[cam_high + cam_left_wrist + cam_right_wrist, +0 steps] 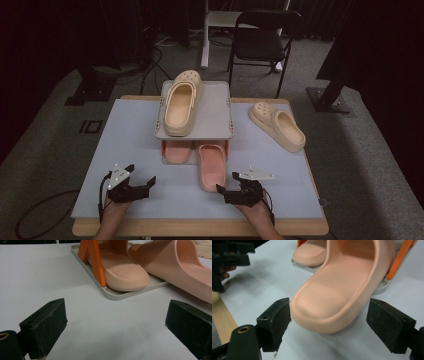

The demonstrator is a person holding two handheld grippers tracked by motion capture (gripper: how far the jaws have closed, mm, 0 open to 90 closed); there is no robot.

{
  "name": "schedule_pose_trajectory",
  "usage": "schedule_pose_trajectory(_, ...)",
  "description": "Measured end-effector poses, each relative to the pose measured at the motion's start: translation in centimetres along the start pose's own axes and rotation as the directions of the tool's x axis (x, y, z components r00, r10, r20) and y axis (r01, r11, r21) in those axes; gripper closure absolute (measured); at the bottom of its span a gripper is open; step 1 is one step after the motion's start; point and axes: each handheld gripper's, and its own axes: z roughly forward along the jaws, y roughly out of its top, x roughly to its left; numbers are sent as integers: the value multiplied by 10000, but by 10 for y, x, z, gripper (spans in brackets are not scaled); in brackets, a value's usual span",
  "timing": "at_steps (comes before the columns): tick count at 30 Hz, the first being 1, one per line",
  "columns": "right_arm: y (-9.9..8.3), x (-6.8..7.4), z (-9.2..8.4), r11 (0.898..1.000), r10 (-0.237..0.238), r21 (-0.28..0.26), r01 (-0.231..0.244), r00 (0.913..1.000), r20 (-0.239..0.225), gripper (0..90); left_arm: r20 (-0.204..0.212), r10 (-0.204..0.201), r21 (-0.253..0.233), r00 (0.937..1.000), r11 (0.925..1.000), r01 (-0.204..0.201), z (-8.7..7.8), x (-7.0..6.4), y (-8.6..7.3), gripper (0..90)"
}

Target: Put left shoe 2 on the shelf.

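Right gripper (227,187) sits at the near edge of the table (130,135) in the high view, jaws spread, nothing clamped. Its tips are just beside the heel end of the pink slide (212,170), which lies half out of the lower level of the grey shoe rack (212,117) and sticks toward the person. Left gripper (142,176) is at near left, jaws also apart and empty, well apart from that slide. A second pink slide (177,151) sits tucked under the rack's top shelf. A cream clog (182,102) lies on the top shelf; another cream clog (277,125) lies on the table right of the rack. A black folding chair (262,42) stands on the floor behind the table.

Left gripper view: left gripper (116,325) released, bare white table (45,277) between its black pads. Ahead is the rack's grey base tray (117,293) with an orange upright (96,261) at its corner. The tucked-in slide (125,272) rests on the tray; the pulled-out slide (182,267) hangs over the tray edge onto the table at right.

Right gripper view: right gripper (328,320) wide open, the pulled-out slide's (337,292) rounded end between the jaws. Left pad looks just beside its edge, touching or not, can't tell; right pad clearly apart. Not gripped. The other slide (310,253) lies behind on the tray. The left gripper (227,257) shows at upper left, farther off.
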Motion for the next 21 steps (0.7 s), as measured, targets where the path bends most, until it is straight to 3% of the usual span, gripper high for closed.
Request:
schedule_pose_trajectory(4,-4,2,1,9999,-135,42,135,9999,-100,187,0,-2,-17,10000,10000,2,0,0,0,35)
schedule_pose_trajectory(5,-9,3,5,9993,-345,107,348,9991,-258,187,-4,12,0,10000,10000,-12,0,0,0,35)
schedule_pose_trajectory(11,-16,3,18,9963,-343,789,328,9992,184,192,-8,10,-36,10000,10000,-10,-1,1,0,35)
schedule_pose_trajectory(15,-15,1,23,9939,-231,1080,216,9996,132,192,-26,-12,-43,10000,10000,12,-1,1,0,35)
schedule_pose_trajectory(21,-9,-1,27,9936,-452,1048,422,9986,259,192,-14,-1,-39,10000,10000,1,-1,1,0,36)
